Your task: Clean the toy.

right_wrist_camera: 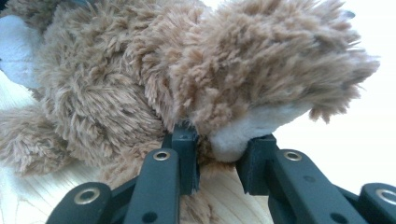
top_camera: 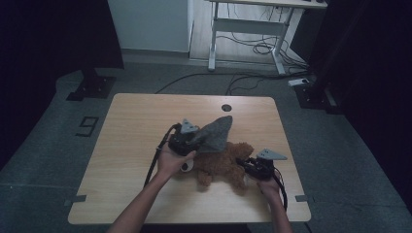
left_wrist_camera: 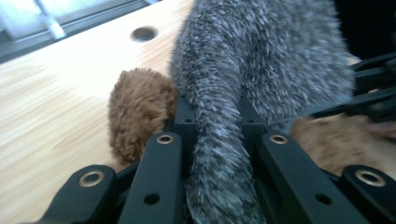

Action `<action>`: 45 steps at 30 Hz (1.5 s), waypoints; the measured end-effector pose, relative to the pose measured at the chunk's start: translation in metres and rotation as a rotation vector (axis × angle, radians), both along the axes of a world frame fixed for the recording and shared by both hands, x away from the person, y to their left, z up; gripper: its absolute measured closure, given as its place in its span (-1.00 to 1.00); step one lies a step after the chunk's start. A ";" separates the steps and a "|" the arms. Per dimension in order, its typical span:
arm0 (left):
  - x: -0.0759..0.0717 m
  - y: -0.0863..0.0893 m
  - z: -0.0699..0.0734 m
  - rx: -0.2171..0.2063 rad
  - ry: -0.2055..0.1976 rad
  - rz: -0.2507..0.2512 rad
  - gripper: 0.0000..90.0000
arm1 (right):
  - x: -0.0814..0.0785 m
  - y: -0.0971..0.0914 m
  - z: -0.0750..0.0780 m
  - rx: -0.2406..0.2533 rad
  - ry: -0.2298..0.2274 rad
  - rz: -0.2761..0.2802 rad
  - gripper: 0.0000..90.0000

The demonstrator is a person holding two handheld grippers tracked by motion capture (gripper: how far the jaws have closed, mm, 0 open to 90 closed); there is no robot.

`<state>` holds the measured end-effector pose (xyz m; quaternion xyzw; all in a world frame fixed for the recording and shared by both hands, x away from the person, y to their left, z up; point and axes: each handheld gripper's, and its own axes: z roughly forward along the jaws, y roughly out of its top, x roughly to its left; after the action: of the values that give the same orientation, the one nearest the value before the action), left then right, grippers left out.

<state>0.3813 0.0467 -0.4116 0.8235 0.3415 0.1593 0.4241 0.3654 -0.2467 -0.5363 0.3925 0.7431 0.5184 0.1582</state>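
A brown plush toy [top_camera: 221,165] lies on its side in the middle of the wooden table [top_camera: 136,116]. Just left of it and above it, my left gripper [top_camera: 197,141] is shut on a grey furry cloth [top_camera: 216,130], which stands up over the toy's upper part. In the left gripper view the jaws [left_wrist_camera: 215,116] pinch a narrow fold of that cloth [left_wrist_camera: 261,60], with a brown limb [left_wrist_camera: 135,112] beside them. My right gripper [top_camera: 243,165] is at the toy's right end. In the right gripper view its jaws [right_wrist_camera: 222,144] are closed on a white-soled paw of the toy [right_wrist_camera: 140,84].
A round cable hole [top_camera: 226,107] sits near the table's far edge. Behind the table stand a white-legged desk [top_camera: 252,24] with loose cables on the floor and black stands at both sides. Bare wood lies left of and in front of the toy.
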 end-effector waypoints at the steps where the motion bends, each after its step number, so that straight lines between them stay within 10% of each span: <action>1: 0.000 -0.011 0.001 0.009 -0.002 -0.016 0.69 | 0.000 0.000 0.000 0.002 0.002 -0.001 0.58; 11: 0.009 -0.095 -0.035 0.165 0.037 -0.091 0.69 | -0.001 -0.001 0.001 -0.011 0.005 0.005 0.58; 25: -0.002 -0.044 -0.022 0.168 -0.047 -0.007 0.69 | -0.001 -0.002 0.002 -0.008 -0.003 0.006 0.58; 45: -0.004 0.065 -0.021 0.090 -0.042 0.159 0.68 | 0.000 -0.003 0.000 -0.002 -0.001 0.007 0.58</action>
<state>0.3775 0.1114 -0.4322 0.8085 0.3894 0.2247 0.3798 0.3652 -0.2493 -0.5359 0.3894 0.7449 0.5185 0.1569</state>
